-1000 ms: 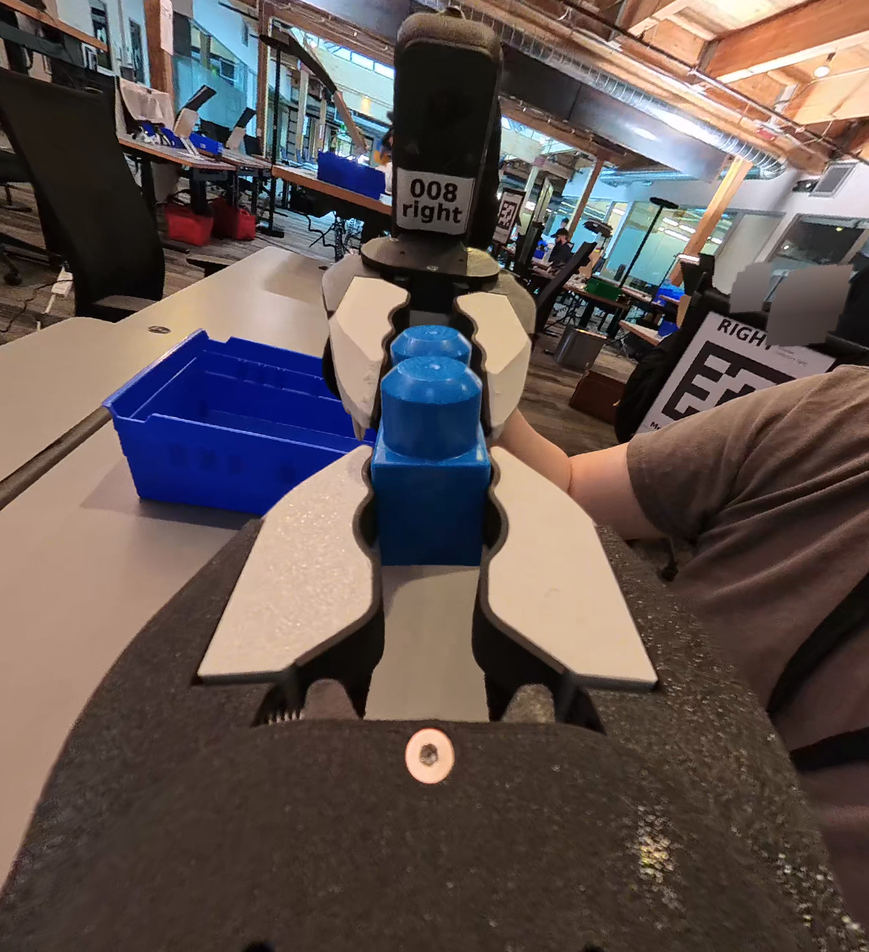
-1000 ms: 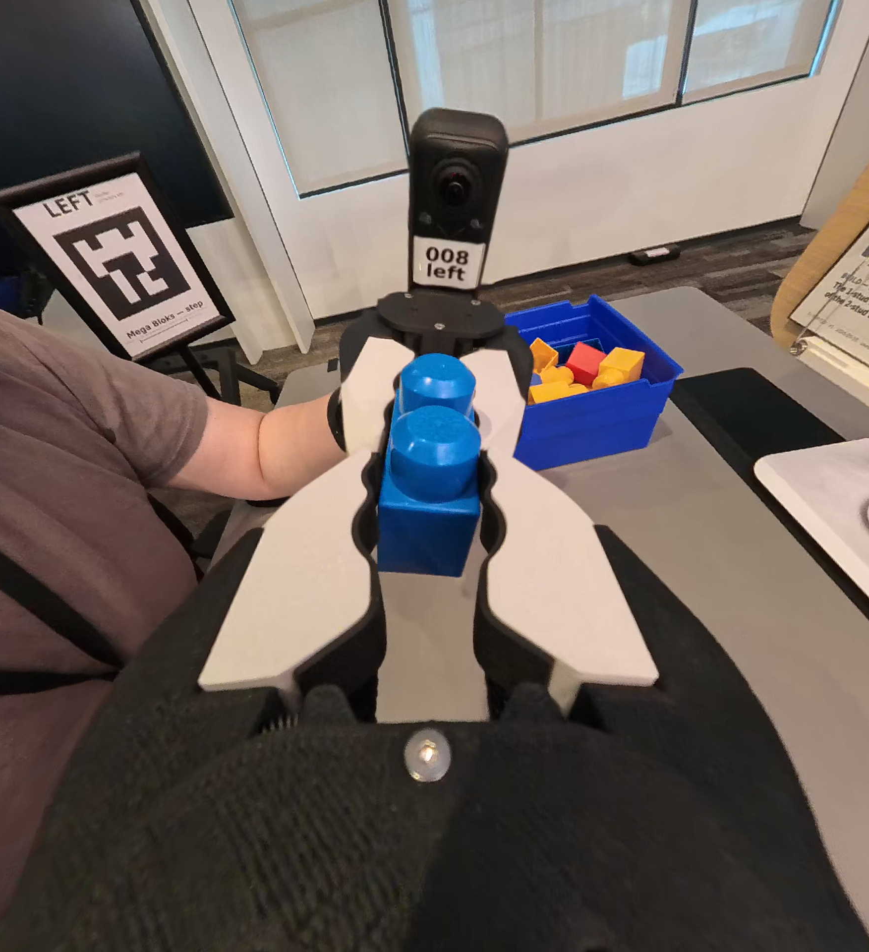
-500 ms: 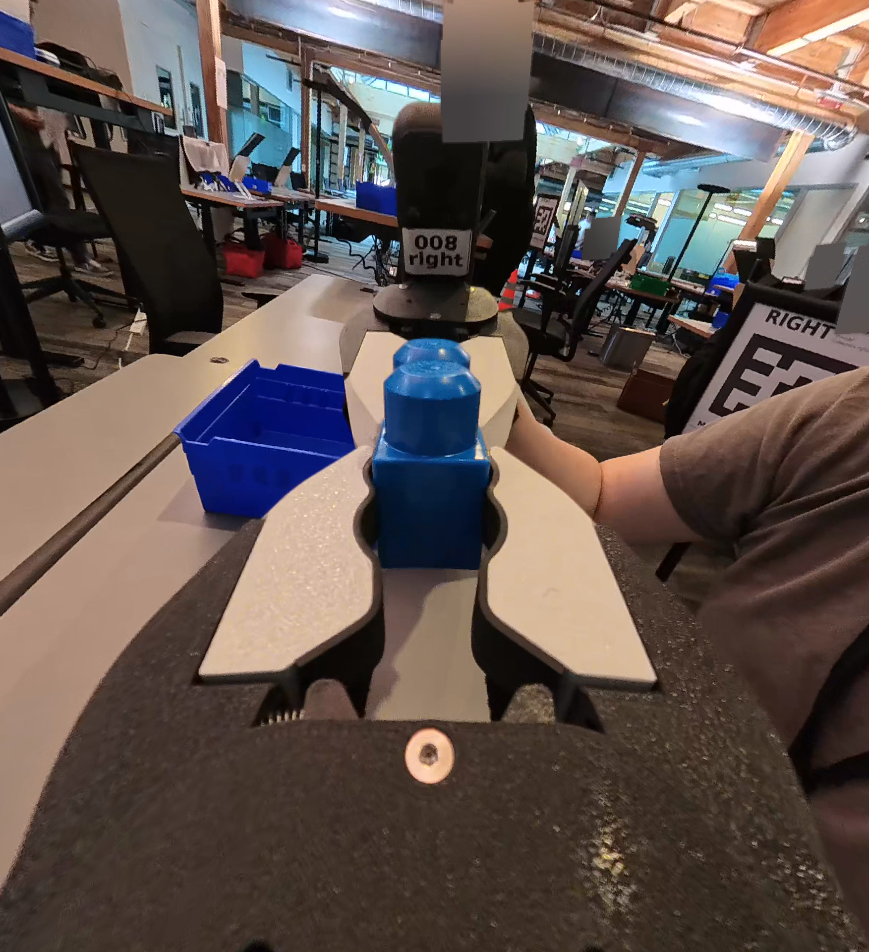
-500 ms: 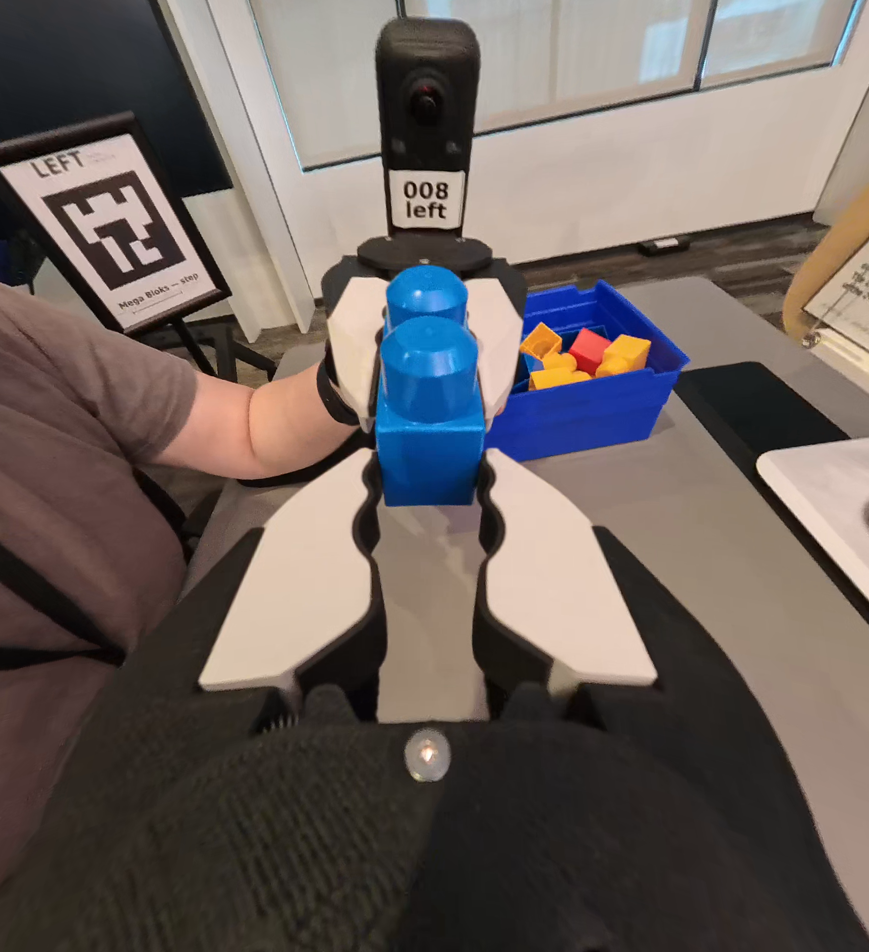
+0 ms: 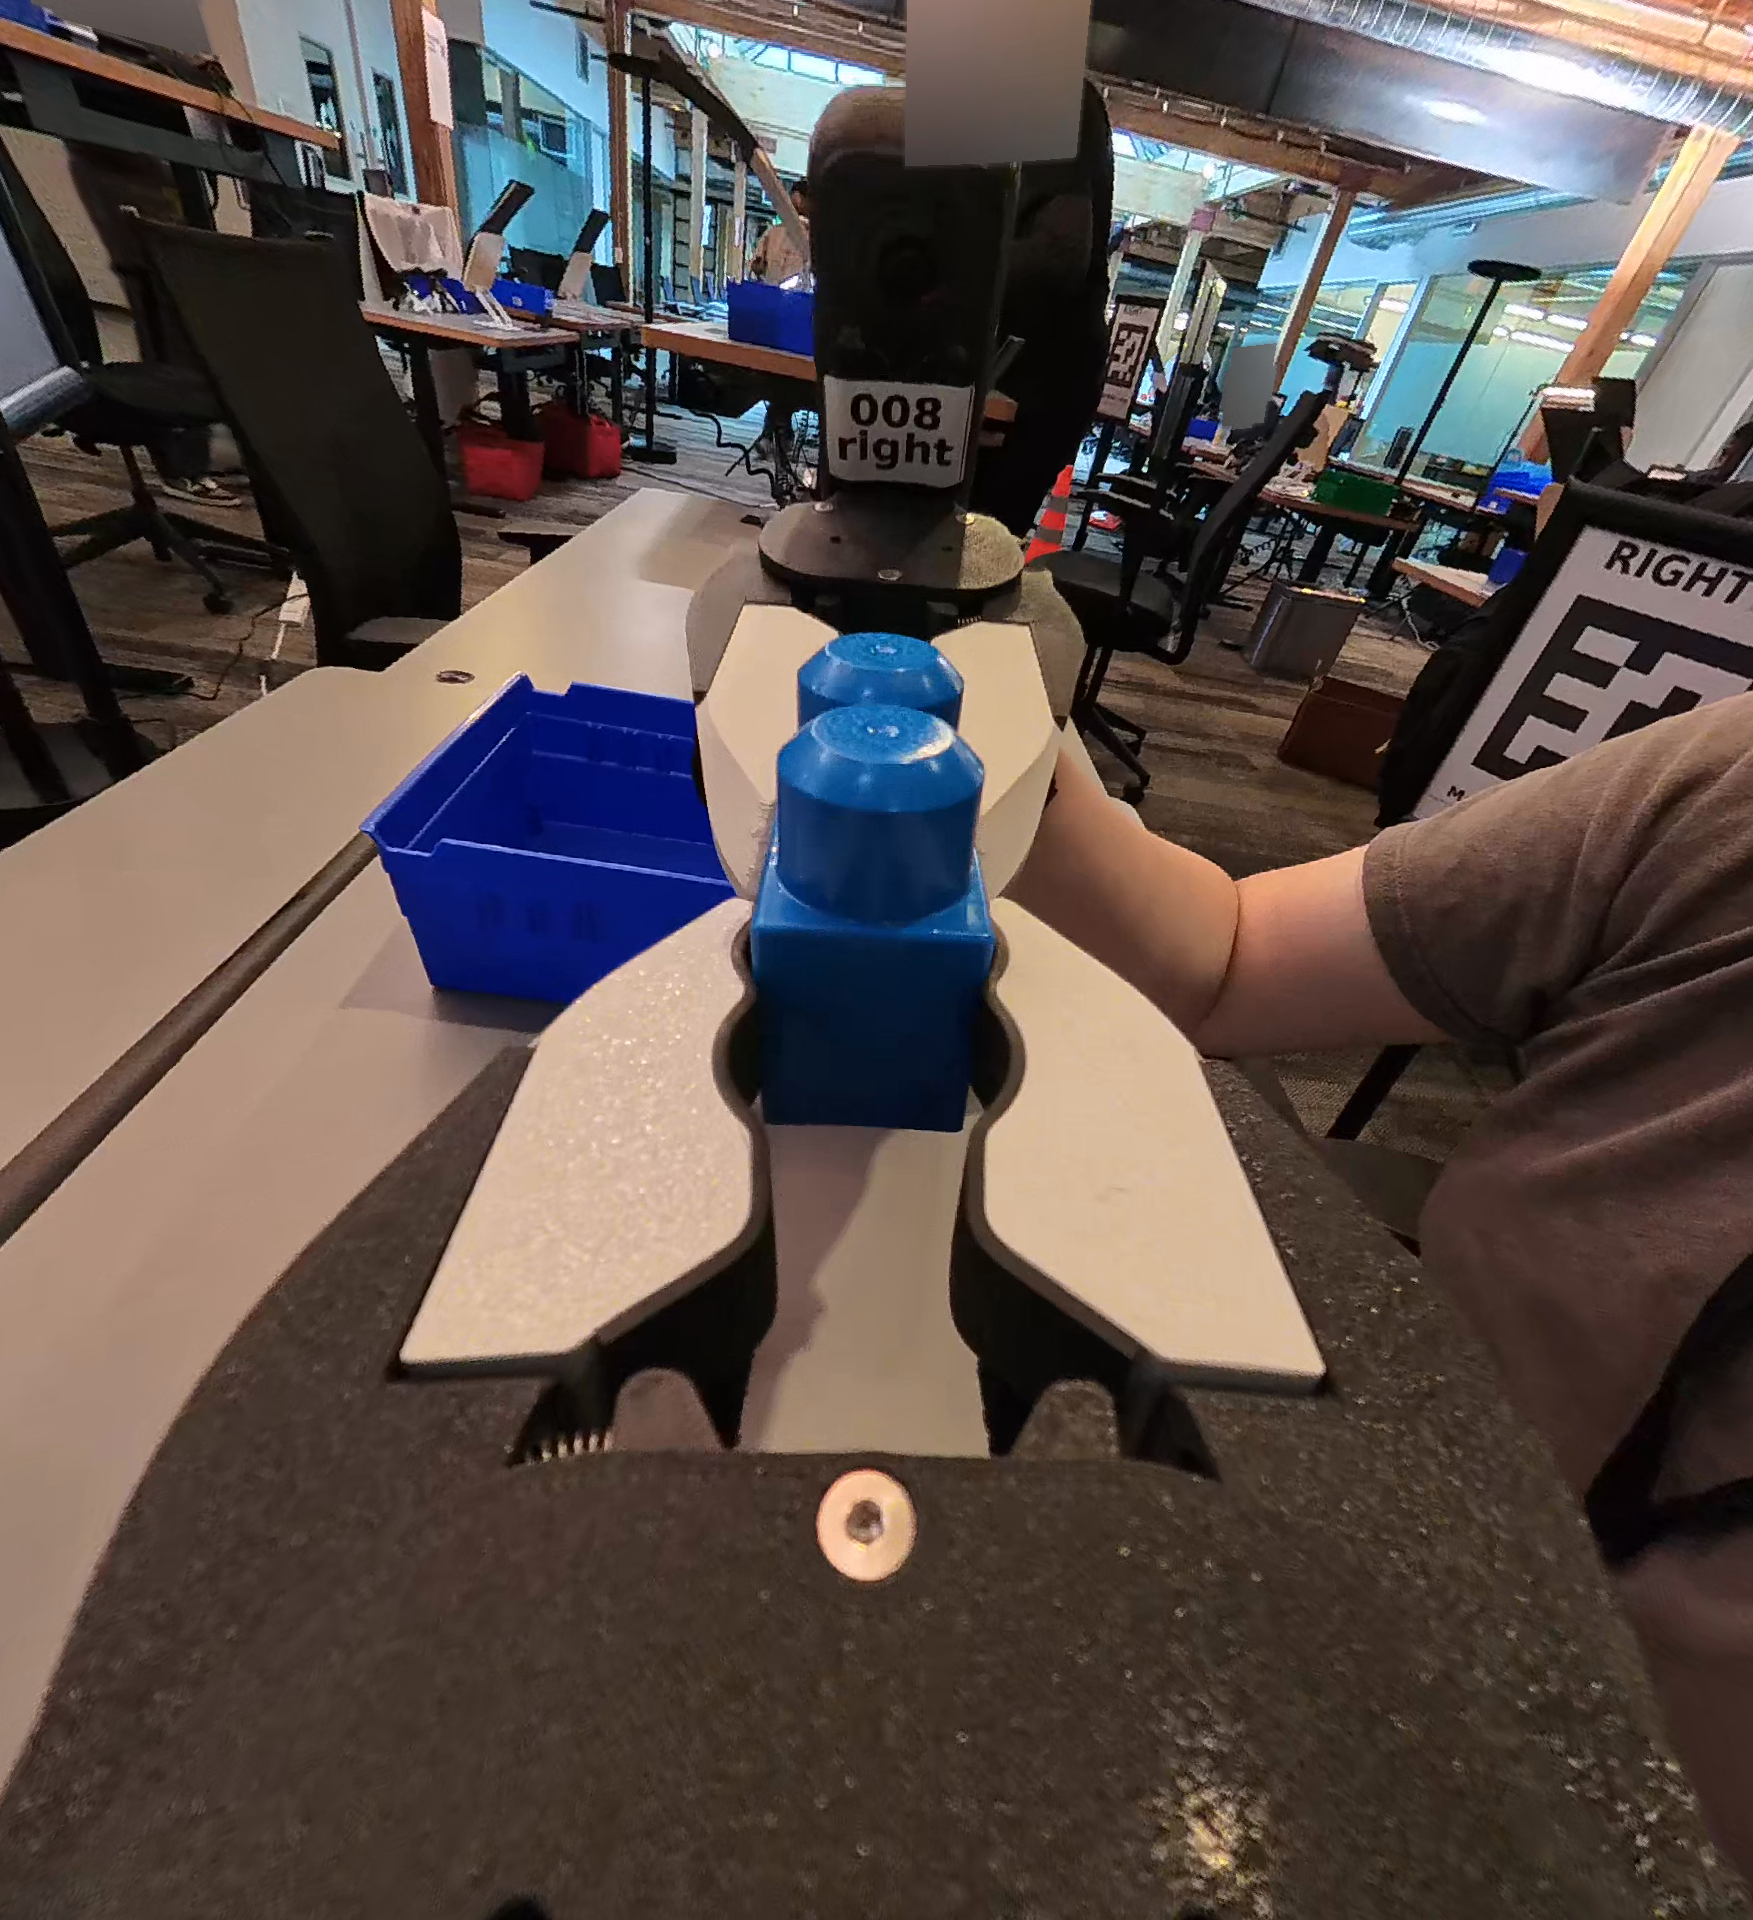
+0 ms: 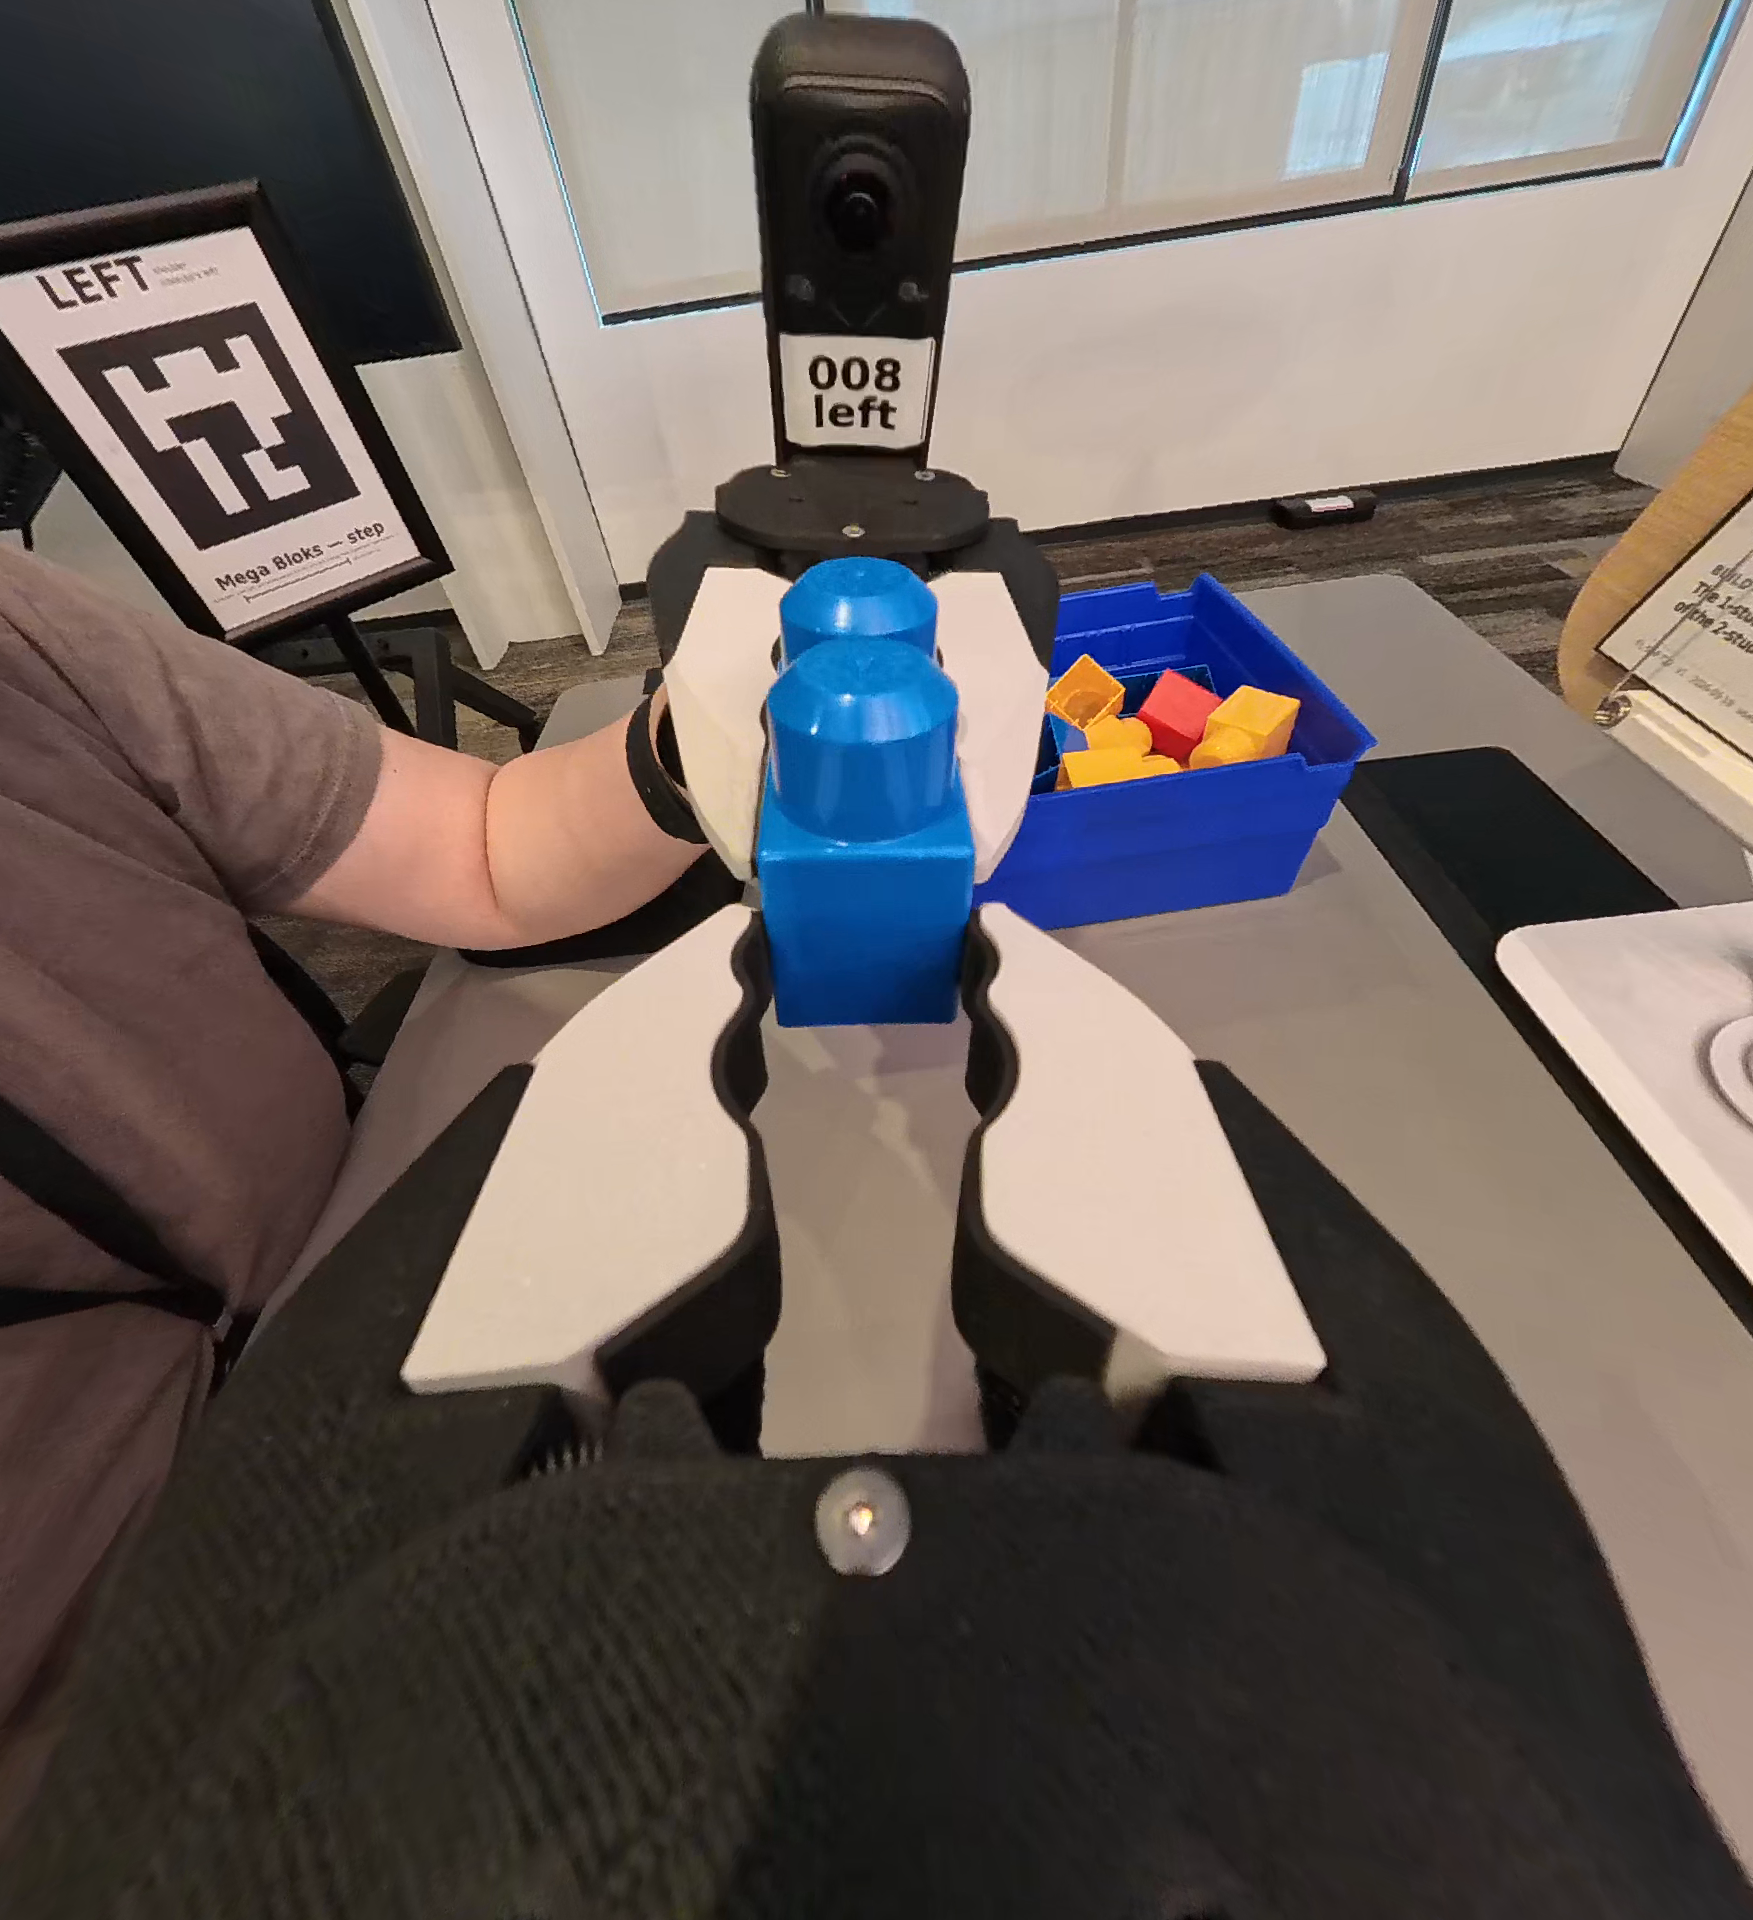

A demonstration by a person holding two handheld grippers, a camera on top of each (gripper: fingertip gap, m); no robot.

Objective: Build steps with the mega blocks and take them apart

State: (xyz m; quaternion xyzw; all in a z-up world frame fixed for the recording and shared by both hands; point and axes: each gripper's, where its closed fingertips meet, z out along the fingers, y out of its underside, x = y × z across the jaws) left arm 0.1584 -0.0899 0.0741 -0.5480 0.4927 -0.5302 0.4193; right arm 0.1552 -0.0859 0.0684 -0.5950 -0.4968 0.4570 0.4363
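A blue two-stud mega block is held in the air between my two grippers, which face each other. My left gripper is shut on the near end of the block, which sits well inside its jaws. My right gripper is shut on the other end with only its fingertips. The far stud lies between the right gripper's white fingers. In the right wrist view the left gripper's fingers flank the far stud.
An empty blue bin stands on the grey table behind the block. A second blue bin holds yellow and red blocks. A white board lies at the right. The person's arm and two sign stands are close. My two grippers' fingertips are within a few centimetres of each other.
In the right wrist view the blue block has slid from deep between the right jaws out to the fingertips. The left gripper's hold looks the same. Both views have shifted a little.
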